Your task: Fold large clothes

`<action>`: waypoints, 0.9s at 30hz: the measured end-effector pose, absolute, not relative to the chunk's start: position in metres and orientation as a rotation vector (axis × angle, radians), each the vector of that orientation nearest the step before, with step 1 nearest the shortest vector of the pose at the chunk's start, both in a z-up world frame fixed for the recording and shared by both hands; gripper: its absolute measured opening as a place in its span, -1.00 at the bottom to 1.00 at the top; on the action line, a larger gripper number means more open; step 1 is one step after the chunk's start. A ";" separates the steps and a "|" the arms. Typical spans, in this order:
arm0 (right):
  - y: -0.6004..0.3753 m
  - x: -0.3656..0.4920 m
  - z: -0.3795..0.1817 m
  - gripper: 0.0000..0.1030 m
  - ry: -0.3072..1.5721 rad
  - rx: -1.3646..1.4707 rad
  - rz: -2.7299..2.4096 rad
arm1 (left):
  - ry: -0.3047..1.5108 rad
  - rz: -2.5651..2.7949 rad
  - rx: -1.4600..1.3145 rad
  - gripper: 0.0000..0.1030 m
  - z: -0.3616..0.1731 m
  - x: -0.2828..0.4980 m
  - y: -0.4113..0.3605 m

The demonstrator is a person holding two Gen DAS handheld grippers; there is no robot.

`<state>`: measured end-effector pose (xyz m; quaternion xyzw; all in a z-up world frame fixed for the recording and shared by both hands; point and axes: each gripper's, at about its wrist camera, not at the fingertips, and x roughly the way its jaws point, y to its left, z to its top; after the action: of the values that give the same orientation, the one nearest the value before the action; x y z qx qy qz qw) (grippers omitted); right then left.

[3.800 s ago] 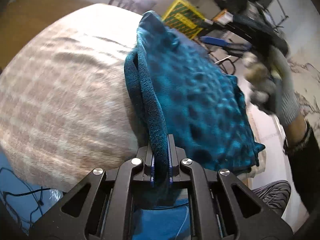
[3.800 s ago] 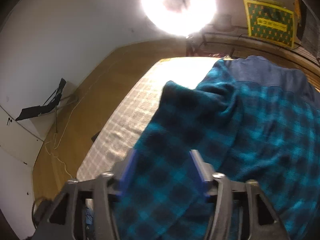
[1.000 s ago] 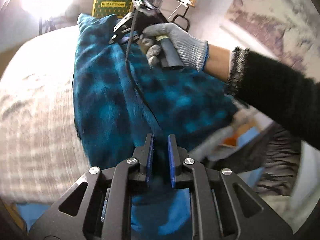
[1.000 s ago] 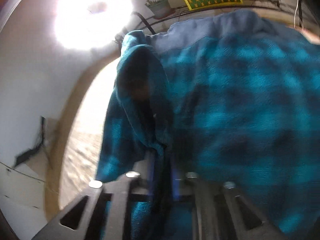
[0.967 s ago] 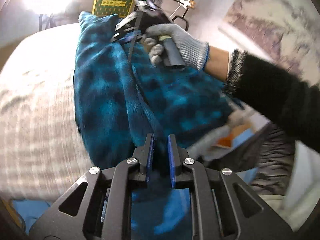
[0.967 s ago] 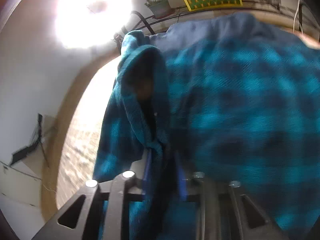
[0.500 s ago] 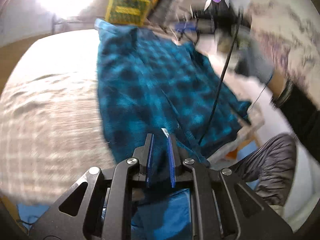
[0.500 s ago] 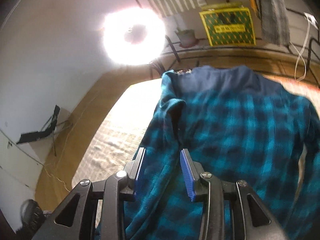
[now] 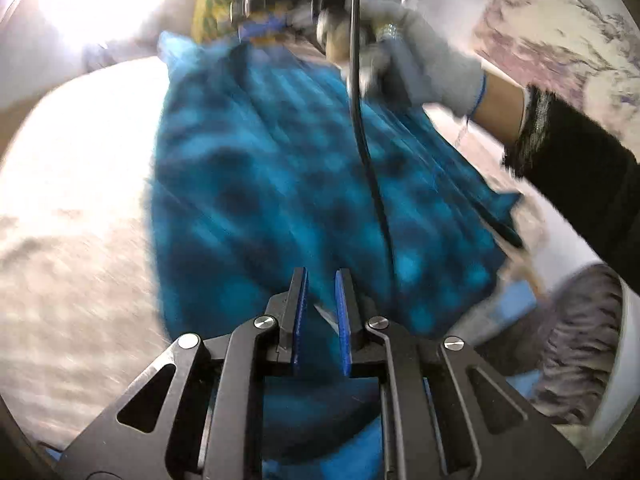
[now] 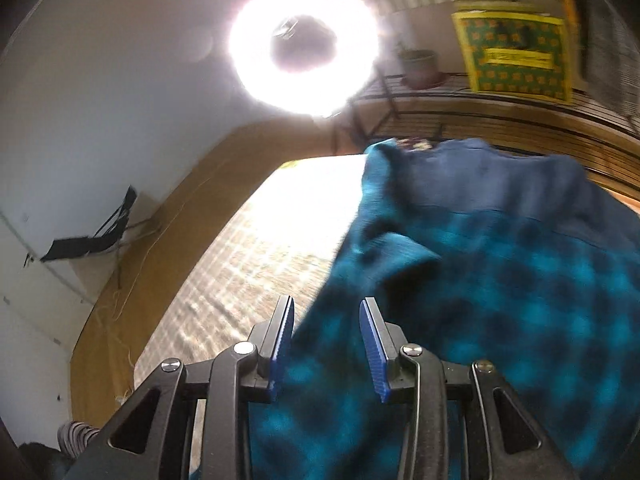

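I have the left tool (image 9: 320,308) clamped, its blue pads nearly together on the near hem of the teal-and-black plaid fleece shirt (image 9: 280,180). That hem lies at the near edge of the bed with the beige checked cover (image 9: 72,200). From there the plaid shirt runs away across the right half of the bed towards its far edge. The left half of the cover is bare and washed out by glare. The person's right hand in a grey knit glove (image 9: 420,60), coming out of a black fuzzy sleeve (image 9: 580,168), carries the other handle above the far part of the garment. A black cable (image 9: 364,140) hangs down from it across the cloth. In the right wrist view the right tool (image 10: 326,340) has its pads standing apart. Plaid cloth is visible below and between them, but neither pad presses on it. The shirt's plain navy shoulder panel (image 10: 480,184) lies at the bed's far edge. Beyond that, on a dark wire shelf, sits a brown round flower pot (image 10: 418,64); blur keeps me from telling what is in it. Just beside it stands a yellow box with a green pattern (image 10: 516,56), and I cannot see what it holds. A bright ring lamp (image 10: 304,44) glares above the bed's far left corner.
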<state>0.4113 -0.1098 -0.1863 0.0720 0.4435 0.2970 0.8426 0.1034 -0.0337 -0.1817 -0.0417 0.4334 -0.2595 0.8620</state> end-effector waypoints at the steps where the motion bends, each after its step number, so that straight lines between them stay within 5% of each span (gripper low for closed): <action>1: -0.100 0.418 -0.192 -0.31 0.943 0.133 0.634 | 0.907 -0.515 -0.085 -0.79 -0.182 0.109 -0.029; 7: -0.099 0.469 -0.241 -0.43 0.995 0.033 0.457 | 1.082 -0.437 -0.119 -0.79 -0.231 0.133 -0.021; 14: -0.099 0.482 -0.266 -0.38 0.989 -0.014 0.413 | 1.039 -0.450 -0.098 -0.79 -0.235 0.128 -0.021; 27: -0.175 0.356 -0.134 -0.34 0.835 0.229 0.481 | 0.966 -0.570 -0.179 -0.79 -0.203 0.091 -0.017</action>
<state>0.3556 -0.1753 -0.1336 0.1101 0.4005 0.2310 0.8798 0.0908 -0.0174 -0.2032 -0.0845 0.4573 -0.2701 0.8430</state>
